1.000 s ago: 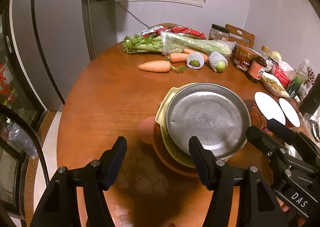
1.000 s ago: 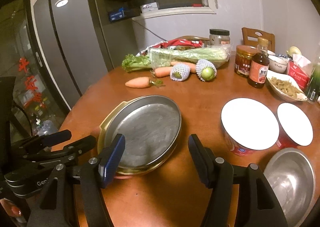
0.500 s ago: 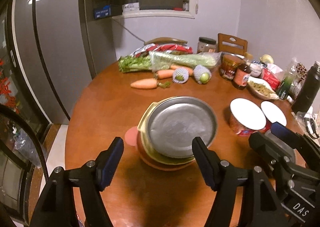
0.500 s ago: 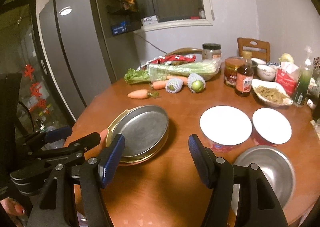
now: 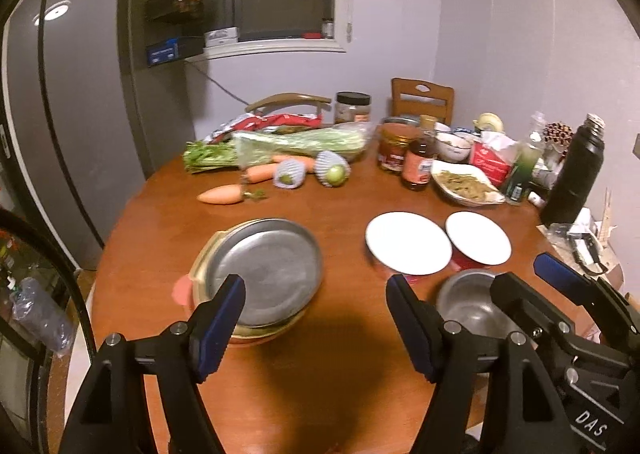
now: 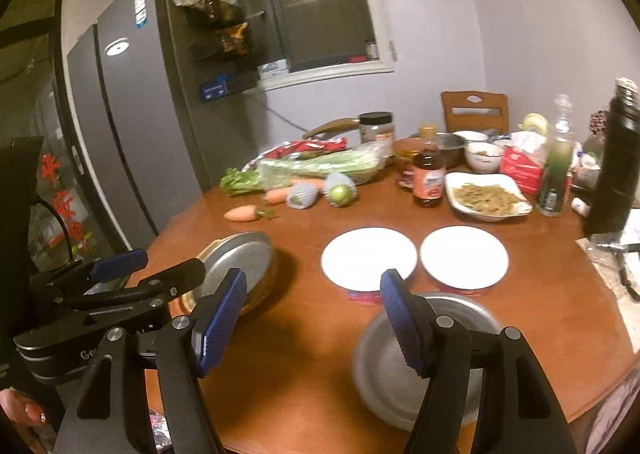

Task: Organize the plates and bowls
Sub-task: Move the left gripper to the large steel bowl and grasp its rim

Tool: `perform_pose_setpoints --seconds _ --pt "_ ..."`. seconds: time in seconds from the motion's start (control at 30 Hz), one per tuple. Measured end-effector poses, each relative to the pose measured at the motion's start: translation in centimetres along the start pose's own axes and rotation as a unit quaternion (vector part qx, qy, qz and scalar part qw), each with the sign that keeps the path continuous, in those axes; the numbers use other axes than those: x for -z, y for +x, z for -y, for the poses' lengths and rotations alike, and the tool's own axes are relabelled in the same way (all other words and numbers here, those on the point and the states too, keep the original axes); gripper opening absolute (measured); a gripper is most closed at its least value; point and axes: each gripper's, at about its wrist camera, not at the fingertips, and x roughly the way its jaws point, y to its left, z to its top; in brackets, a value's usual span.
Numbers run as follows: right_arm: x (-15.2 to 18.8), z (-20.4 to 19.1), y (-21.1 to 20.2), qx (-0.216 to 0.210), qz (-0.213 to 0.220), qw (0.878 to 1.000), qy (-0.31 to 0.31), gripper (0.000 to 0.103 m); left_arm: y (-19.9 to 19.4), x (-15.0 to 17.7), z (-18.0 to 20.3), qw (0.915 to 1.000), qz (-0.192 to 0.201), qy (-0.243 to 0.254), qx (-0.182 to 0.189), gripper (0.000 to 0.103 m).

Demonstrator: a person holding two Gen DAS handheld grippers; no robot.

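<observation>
Plate stack (image 5: 264,278) sits released at 9 o'clock on the desk (image 5: 320,374); left hand-held gripper (image 5: 314,324) and right hand-held gripper (image 6: 312,324) have pulled back, jaws just opening wider, both empty; steel bowl (image 6: 400,366) likely next.

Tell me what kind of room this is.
Most likely a home kitchen or dining corner: a tall grey fridge stands beside a round wooden table crowded with carrots, sauce jars and stacked metal plates.
</observation>
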Motion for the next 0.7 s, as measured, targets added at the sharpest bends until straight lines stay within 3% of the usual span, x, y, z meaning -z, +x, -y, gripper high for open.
perform_pose_setpoints --seconds 0.3,0.7 --pt "0.3 6.4 -1.2 0.051 0.0 0.998 0.02 0.071 1.4 -0.2 4.9 0.9993 -0.008 0.022 0.031 0.073" --pt "2.5 11.7 1.5 0.089 -0.062 0.994 0.015 0.071 6.2 1.1 8.1 0.9967 -0.061 0.031 0.043 0.073"
